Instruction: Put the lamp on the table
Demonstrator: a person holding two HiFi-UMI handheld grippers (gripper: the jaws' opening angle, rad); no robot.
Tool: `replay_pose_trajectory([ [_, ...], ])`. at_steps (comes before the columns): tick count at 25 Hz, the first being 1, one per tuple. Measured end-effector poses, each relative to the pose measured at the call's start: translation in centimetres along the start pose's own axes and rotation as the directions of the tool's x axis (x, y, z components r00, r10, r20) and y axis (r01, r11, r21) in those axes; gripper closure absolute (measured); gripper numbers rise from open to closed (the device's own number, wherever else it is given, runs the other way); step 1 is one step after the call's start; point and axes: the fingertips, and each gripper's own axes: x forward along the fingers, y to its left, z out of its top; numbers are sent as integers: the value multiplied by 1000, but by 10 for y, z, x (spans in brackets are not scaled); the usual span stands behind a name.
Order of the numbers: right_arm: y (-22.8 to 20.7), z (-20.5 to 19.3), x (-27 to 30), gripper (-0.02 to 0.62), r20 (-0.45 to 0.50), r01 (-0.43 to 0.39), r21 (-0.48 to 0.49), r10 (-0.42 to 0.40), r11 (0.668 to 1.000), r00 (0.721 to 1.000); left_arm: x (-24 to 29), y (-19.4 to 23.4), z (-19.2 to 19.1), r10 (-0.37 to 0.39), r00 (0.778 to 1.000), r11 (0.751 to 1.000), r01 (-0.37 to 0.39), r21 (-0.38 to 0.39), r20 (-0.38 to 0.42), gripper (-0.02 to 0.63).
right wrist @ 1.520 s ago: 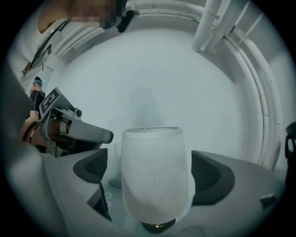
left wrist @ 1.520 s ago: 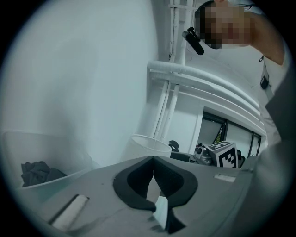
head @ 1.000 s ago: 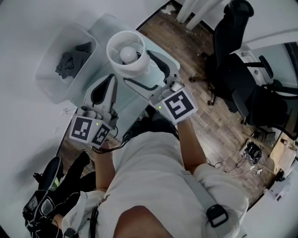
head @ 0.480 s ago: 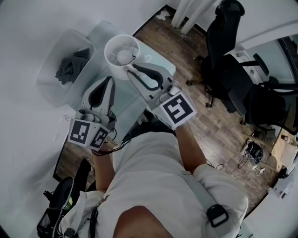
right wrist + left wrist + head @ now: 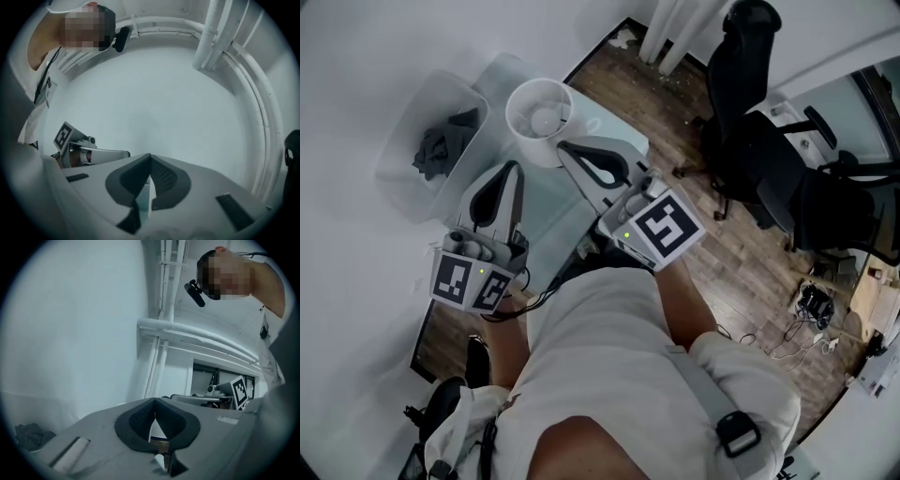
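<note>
Lamp [image 5: 542,117] stands on table [image 5: 546,202] (task looks done). My left tongs [image 5: 515,169] shut, empty; right tongs [image 5: 562,147] just closing shut, nothing between.

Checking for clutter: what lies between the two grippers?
Only bare glass table, between left gripper and right gripper in the head view; the lamp stands beyond their tips.

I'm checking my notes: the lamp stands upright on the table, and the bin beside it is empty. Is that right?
Not quite. The bin is not empty: a grey cloth lies in it, as the head view shows. The lamp does stand upright on the table, with the bin beside it.
</note>
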Motion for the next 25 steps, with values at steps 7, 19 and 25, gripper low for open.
replay_pose_trajectory([
  [7, -1, 0, -8, 598, 4, -5, -15, 5, 1000, 1000, -4, -9, -4, -28, 999, 1000, 28, 3, -15, 606],
  [19, -1, -8, -12, 597, 4, 3, -35, -3, 999, 1000, -3, -12, -9, -28, 999, 1000, 28, 0, -20, 606],
  [25, -2, -10, -15, 597, -2, 2, -32, -3, 999, 1000, -2, -14, -9, -27, 999, 1000, 27, 1, -25, 606],
])
